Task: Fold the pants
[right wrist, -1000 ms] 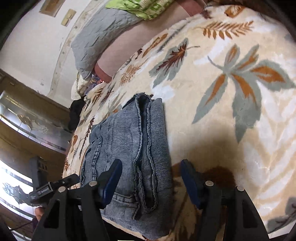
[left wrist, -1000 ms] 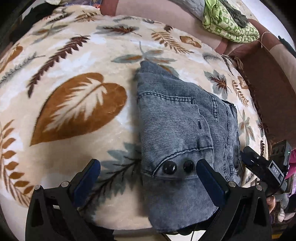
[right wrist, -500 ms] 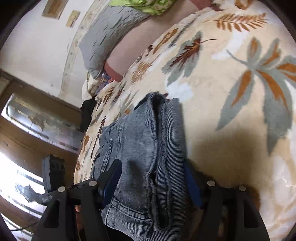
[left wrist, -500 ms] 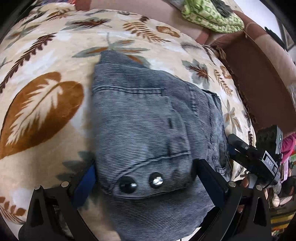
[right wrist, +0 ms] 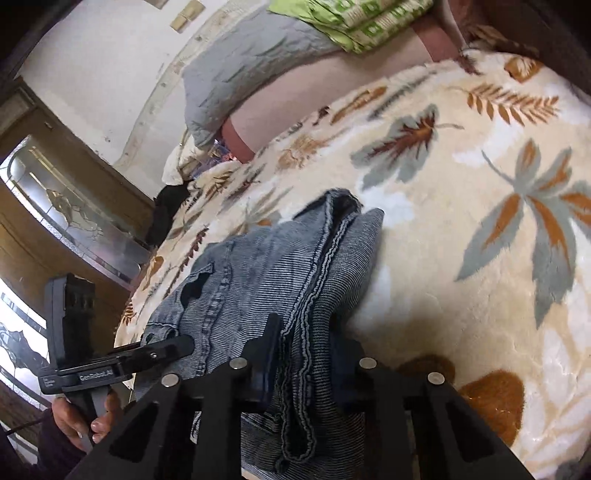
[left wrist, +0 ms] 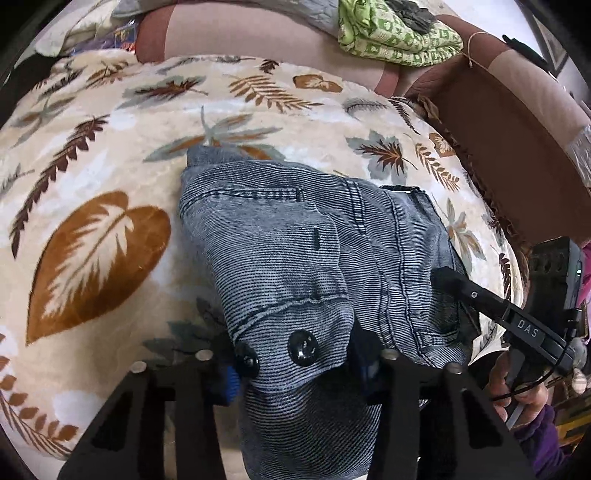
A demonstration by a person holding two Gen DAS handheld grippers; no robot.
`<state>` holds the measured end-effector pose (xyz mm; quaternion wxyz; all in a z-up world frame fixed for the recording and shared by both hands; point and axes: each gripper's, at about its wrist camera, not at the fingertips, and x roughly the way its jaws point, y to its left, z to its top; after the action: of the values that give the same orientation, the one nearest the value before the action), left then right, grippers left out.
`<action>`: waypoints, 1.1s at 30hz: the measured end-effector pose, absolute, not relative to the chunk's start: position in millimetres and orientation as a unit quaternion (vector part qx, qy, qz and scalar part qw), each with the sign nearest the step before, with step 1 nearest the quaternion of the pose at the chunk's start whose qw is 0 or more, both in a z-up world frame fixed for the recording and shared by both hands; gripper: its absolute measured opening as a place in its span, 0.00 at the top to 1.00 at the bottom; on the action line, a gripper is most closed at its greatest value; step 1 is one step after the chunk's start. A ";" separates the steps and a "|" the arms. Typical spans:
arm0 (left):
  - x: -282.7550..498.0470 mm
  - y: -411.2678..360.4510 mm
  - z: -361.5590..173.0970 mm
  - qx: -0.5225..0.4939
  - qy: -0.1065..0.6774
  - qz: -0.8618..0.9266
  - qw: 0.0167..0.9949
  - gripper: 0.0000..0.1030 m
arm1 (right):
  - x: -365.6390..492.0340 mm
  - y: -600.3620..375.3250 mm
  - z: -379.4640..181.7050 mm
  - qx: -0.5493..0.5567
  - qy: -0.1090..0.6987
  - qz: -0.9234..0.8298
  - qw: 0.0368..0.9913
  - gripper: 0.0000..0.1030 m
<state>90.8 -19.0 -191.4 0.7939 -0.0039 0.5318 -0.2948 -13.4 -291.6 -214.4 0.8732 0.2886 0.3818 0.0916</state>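
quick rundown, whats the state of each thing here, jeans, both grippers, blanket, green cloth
jeans: folded into a compact bundle, lying on the blanket
left gripper: jaws shut on the jeans
right gripper: jaws shut on the jeans
blanket: spread flat
green cloth: folded, set aside

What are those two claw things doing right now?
Left gripper: shut on the folded jeans, near the two buttons.
Right gripper: shut on the jeans' stacked seam edge.
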 end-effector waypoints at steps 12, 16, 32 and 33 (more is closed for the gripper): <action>102.2 -21.2 -135.0 0.034 0.466 -0.290 0.836 0.66 | 11.2 -265.2 -174.0 0.247 0.345 0.117 0.898 0.84; 121.5 -22.8 -120.1 0.048 0.449 -0.277 0.848 0.66 | 35.4 -260.0 -164.5 0.233 0.335 0.124 0.905 0.84; 163.3 -13.1 -161.5 0.108 0.466 -0.138 0.867 0.31 | 92.0 -281.8 -205.5 0.218 0.404 0.041 0.888 0.74; 154.4 -13.2 -149.5 0.118 0.445 -0.135 0.877 0.31 | 85.0 -280.7 -199.3 0.211 0.392 0.039 0.895 0.74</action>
<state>154.4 -13.2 -149.5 0.8775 0.1179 0.4449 -0.1349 85.0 -280.7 -199.3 0.8946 0.2112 0.3920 0.0388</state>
